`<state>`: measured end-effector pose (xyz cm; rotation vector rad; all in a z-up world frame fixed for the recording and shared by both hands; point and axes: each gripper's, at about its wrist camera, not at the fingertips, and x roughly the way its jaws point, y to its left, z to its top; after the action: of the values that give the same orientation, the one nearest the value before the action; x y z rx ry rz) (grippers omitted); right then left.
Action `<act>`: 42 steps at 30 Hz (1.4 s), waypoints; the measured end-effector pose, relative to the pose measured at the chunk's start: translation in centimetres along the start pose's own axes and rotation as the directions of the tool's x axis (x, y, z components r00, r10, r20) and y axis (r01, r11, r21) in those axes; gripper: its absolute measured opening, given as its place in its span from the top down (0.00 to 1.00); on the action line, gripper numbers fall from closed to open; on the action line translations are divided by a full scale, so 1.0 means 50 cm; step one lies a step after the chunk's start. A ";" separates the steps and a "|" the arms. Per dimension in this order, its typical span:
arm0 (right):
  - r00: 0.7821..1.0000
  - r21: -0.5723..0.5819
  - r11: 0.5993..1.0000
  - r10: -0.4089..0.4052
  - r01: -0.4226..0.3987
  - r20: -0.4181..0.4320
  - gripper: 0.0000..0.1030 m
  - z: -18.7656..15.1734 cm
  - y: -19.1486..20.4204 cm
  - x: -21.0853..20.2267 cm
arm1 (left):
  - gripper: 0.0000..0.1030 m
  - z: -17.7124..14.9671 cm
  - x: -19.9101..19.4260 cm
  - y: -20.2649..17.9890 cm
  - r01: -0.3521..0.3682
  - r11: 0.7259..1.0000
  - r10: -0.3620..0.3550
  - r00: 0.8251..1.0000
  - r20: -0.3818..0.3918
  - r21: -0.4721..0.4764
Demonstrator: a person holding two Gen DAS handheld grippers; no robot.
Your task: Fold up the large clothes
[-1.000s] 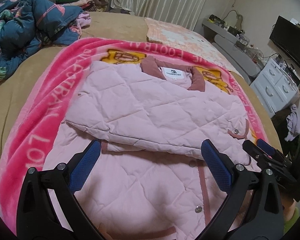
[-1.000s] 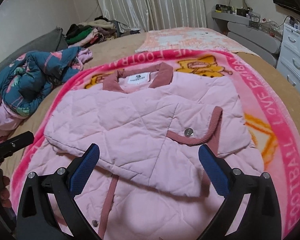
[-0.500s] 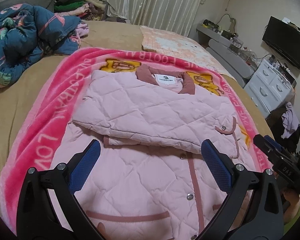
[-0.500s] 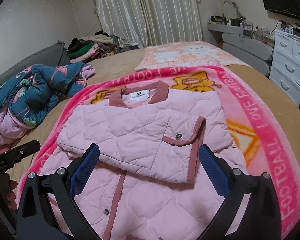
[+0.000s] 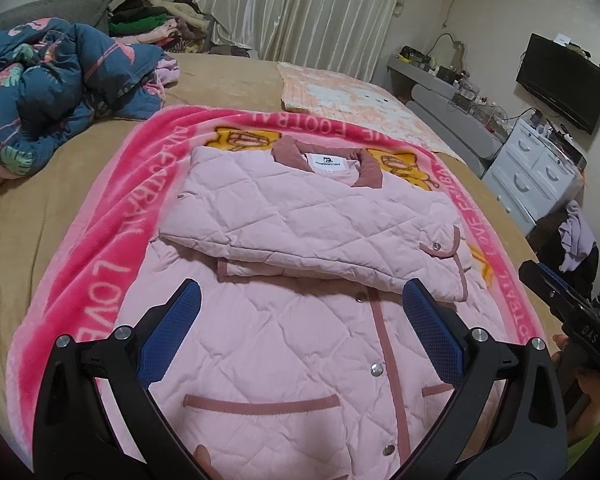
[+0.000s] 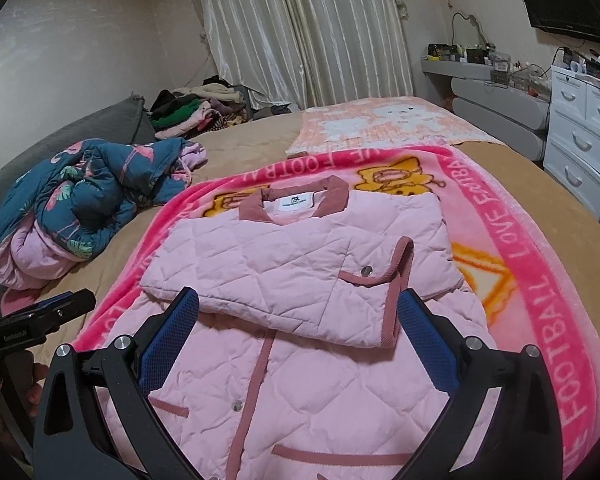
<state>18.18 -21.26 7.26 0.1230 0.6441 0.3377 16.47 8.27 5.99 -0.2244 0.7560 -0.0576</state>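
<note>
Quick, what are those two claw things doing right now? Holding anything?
Left gripper: open, holding nothing, above the pink jacket.
Right gripper: open, holding nothing, above the same jacket.

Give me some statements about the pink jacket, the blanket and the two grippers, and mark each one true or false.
1. The pink quilted jacket lies on a pink blanket. True.
2. Both sleeves hang off the bed. False: the sleeves are folded across the chest.
3. The left gripper is shut on the hem. False: it is open and holds nothing.
4. The right gripper is open, above the jacket's lower half. True.
5. The white neck label shows inside the collar. True.
</note>
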 end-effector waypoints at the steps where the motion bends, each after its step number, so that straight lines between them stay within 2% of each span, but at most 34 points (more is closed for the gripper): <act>1: 1.000 -0.004 1.000 0.001 -0.001 0.001 0.04 -0.004 0.003 -0.004 | 0.08 -0.003 -0.003 0.000 0.000 1.000 0.000 1.000 0.002 0.001; 18: 1.000 -0.023 1.000 0.015 -0.015 -0.006 0.04 -0.077 0.008 -0.048 | 0.08 -0.078 -0.034 -0.013 -0.014 1.000 0.014 1.000 0.004 0.027; 25: 1.000 -0.045 0.999 -0.004 0.003 -0.019 0.04 -0.108 0.004 -0.059 | 0.08 -0.108 -0.035 -0.008 -0.028 0.999 0.028 1.000 0.004 0.029; 34: 0.997 -0.069 0.997 -0.045 0.041 -0.066 0.04 -0.157 -0.016 -0.059 | 0.08 -0.155 -0.021 0.013 -0.056 0.998 0.057 0.998 -0.026 0.028; 42: 0.985 -0.065 0.994 -0.094 0.086 -0.142 0.04 -0.218 -0.073 -0.050 | 0.08 -0.204 -0.005 0.052 -0.108 0.994 0.109 0.992 -0.060 0.031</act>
<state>10.68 -25.45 -0.77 0.0132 0.7802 0.2796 9.23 8.98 -1.59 -0.1555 0.8277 0.0284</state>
